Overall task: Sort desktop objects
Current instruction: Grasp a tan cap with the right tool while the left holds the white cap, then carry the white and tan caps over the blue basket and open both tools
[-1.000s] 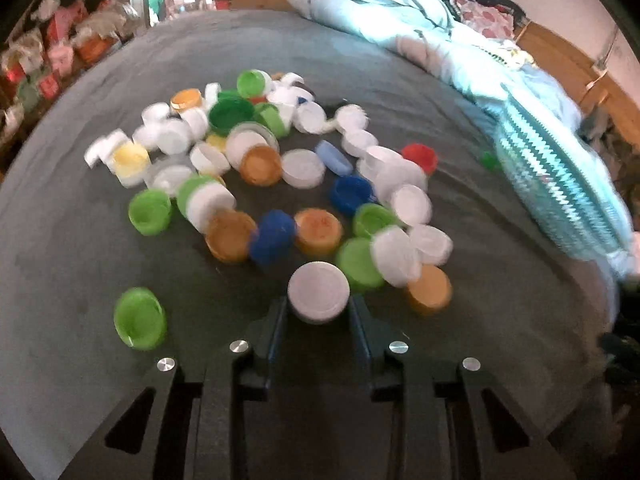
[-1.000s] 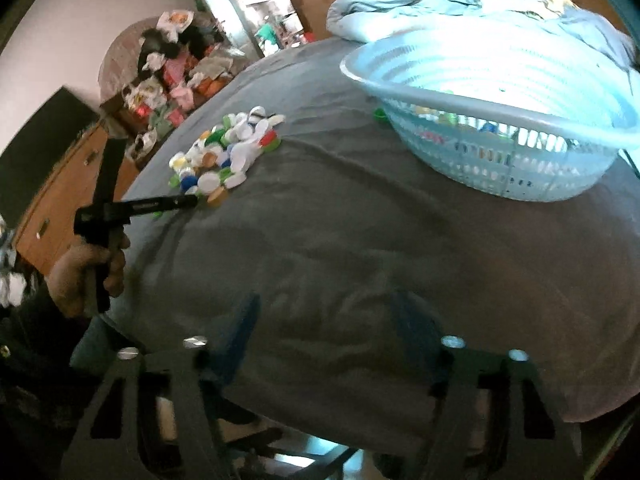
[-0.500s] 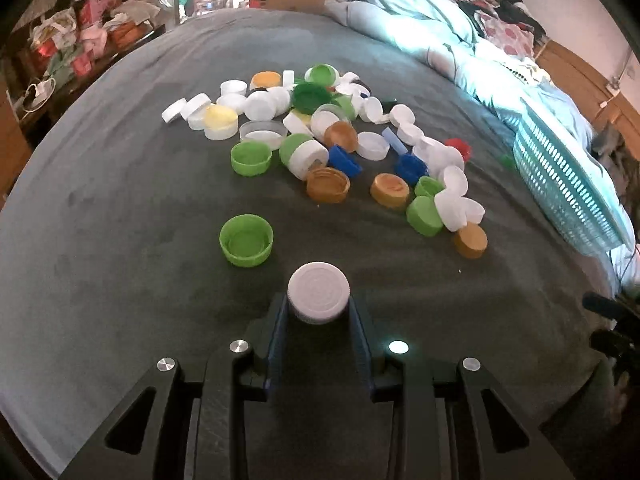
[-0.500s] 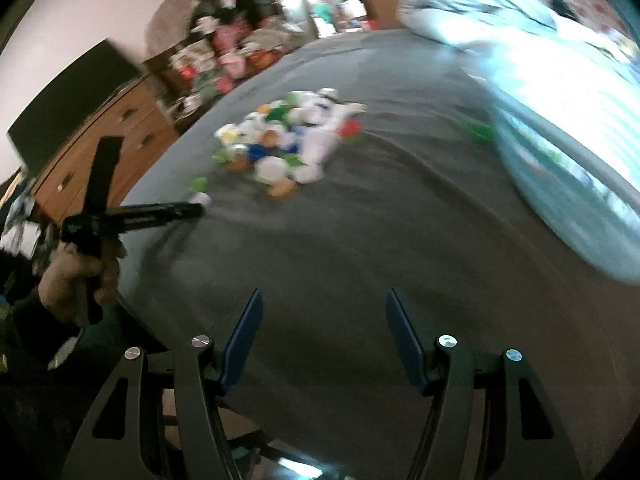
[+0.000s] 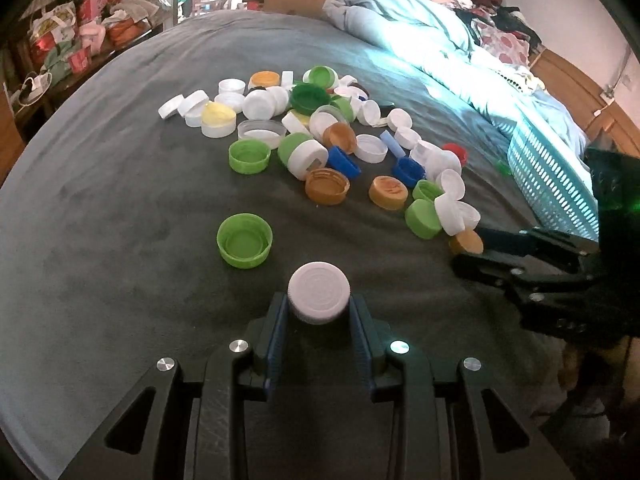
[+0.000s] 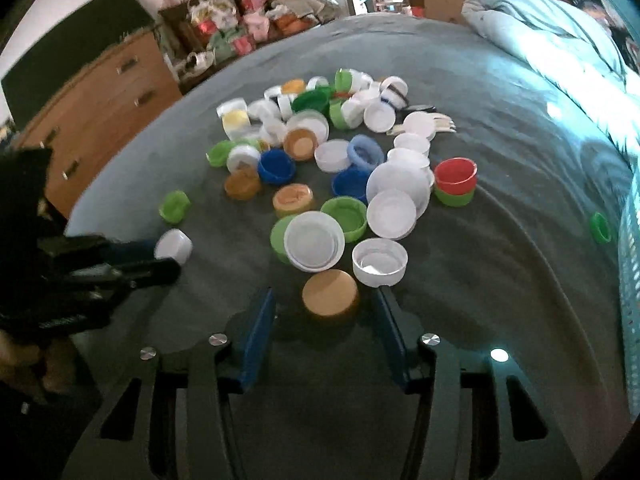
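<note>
A pile of plastic bottle caps in white, green, orange and blue lies on the grey bedspread. My left gripper is shut on a white cap, held just short of the pile; the right wrist view shows that white cap at the left. My right gripper straddles an orange cap at the near edge of the pile. Its jaws are closing, with gaps still showing on both sides of the cap. In the left wrist view the right gripper reaches in from the right.
A pale blue slotted basket stands at the right of the bed, with a stray green cap beside it. A lone green cap lies near the left gripper. A light blue quilt is bunched behind. A wooden dresser stands at the left.
My right gripper swung from the basket across the bed to the pile, and its jaws narrowed around the orange cap. My left gripper drew back from the pile with the white cap, then held still.
</note>
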`<state>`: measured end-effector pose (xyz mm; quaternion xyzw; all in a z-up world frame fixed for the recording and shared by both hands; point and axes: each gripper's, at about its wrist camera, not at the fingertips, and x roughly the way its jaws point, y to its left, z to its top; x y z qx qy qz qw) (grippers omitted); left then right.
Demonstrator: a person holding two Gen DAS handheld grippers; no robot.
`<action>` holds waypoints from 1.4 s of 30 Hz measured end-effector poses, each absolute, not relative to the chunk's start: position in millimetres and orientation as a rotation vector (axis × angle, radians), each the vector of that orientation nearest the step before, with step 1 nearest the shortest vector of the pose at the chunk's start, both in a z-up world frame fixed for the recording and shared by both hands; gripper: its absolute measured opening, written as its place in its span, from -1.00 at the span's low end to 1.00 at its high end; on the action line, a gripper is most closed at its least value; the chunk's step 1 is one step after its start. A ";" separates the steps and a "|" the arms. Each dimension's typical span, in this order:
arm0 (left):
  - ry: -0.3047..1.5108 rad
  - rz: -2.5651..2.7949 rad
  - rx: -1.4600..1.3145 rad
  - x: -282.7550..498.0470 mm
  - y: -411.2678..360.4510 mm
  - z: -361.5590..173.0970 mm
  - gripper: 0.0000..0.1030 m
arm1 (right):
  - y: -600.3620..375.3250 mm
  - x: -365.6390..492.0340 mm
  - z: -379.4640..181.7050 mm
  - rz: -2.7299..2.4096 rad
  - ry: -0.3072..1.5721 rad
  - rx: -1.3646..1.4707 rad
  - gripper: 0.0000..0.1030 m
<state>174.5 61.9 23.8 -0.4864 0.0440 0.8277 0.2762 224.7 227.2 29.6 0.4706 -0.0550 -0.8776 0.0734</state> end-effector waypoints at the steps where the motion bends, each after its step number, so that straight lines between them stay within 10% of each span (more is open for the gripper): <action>1: 0.122 2.225 -1.305 174.7 62.4 23.7 -0.35 | 228.5 226.8 29.7 -2.646 -0.159 1.411 -0.34; 42: 0.403 2.075 -0.723 231.8 325.1 225.8 -0.36 | 458.6 392.4 220.4 -3.223 -0.391 0.884 -0.51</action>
